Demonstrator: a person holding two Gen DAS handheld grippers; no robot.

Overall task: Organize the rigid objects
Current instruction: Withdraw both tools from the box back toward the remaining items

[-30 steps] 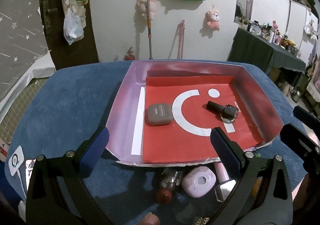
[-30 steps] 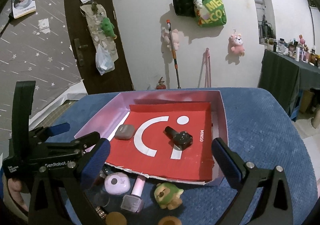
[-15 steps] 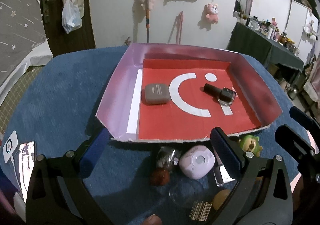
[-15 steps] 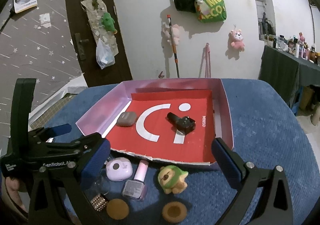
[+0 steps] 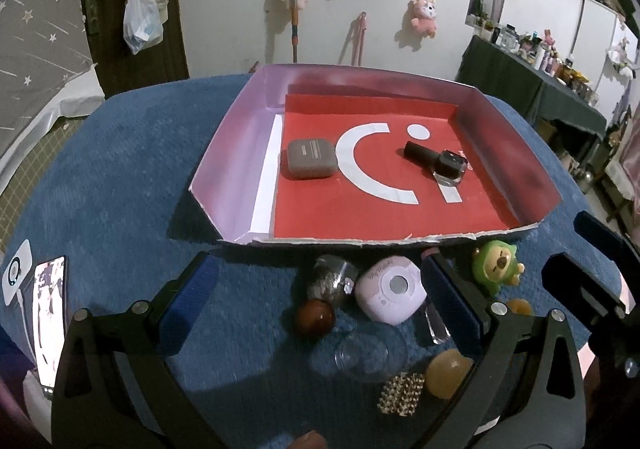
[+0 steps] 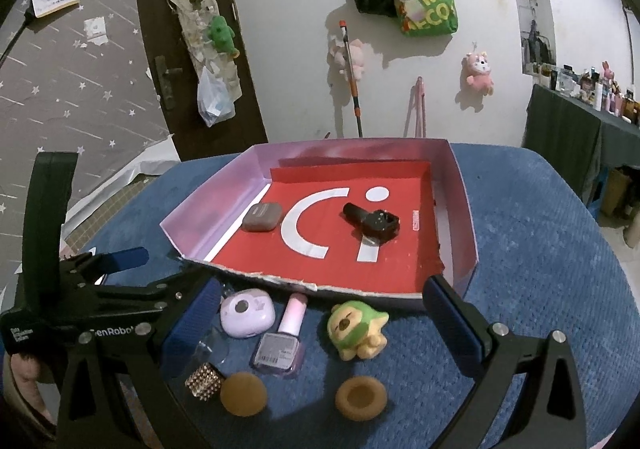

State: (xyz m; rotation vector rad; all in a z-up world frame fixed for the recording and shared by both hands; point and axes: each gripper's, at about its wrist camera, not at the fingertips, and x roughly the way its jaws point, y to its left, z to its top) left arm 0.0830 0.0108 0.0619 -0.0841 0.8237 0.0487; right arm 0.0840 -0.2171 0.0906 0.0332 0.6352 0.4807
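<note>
- Right wrist view: right gripper released, empty; pink nail polish bottle lies between its jaws, long axis toward 12 o'clock, just short of the tray.
- Left gripper likewise released, empty.

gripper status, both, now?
Left gripper: jaws open, holding nothing.
Right gripper: jaws open, holding nothing.

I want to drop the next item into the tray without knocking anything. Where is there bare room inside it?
In the tray, the near strip by the torn front edge is bare, as is the back strip along the far wall. The grey case takes the left side and the black bottle the middle right. Outside, the blue cloth before the tray is crowded around the green toy.
</note>
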